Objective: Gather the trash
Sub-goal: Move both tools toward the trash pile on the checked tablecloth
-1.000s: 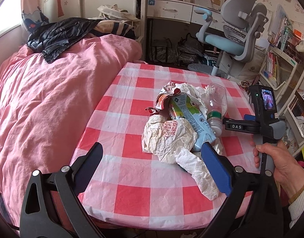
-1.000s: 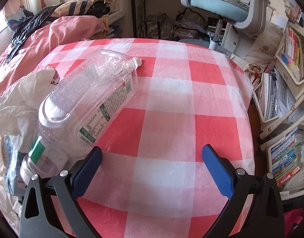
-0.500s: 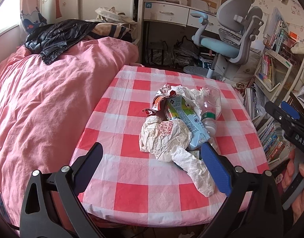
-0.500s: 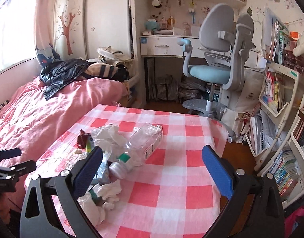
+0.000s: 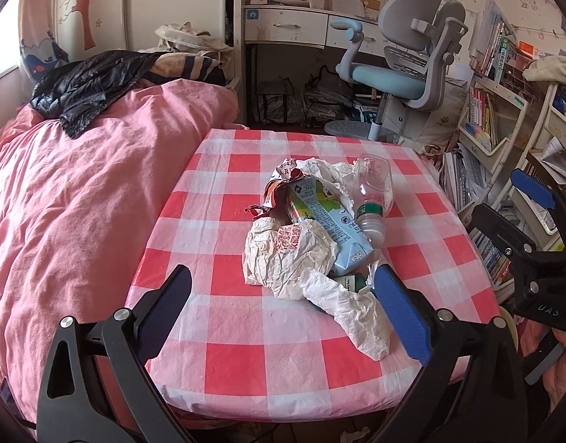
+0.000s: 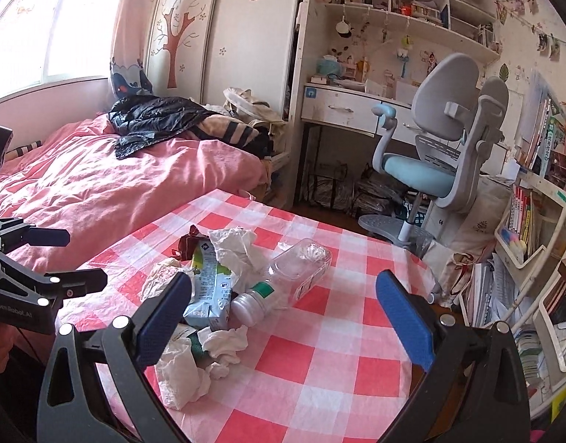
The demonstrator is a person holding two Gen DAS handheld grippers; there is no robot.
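Observation:
A pile of trash lies on the red-and-white checked table [image 5: 246, 350]: crumpled white paper [image 5: 290, 254], a blue-green drink carton [image 5: 327, 217], a clear plastic bottle [image 5: 373, 190] on its side and a red torn wrapper [image 5: 272, 199]. The same carton [image 6: 209, 284], bottle [image 6: 294, 273] and paper [image 6: 183, 376] show in the right wrist view. My left gripper [image 5: 283, 310] is open and empty, held back above the table's near edge. My right gripper [image 6: 283, 317] is open and empty, raised above the table's right side.
A bed with a pink quilt [image 5: 72, 199] and a black jacket [image 5: 87, 88] borders the table's left. A grey-blue desk chair [image 5: 404, 70] and a desk stand behind. Crowded bookshelves [image 5: 497, 136] stand to the right.
Both grippers have drawn back and up from the table. The right one was low beside the bottle and now looks down at the whole pile from farther off.

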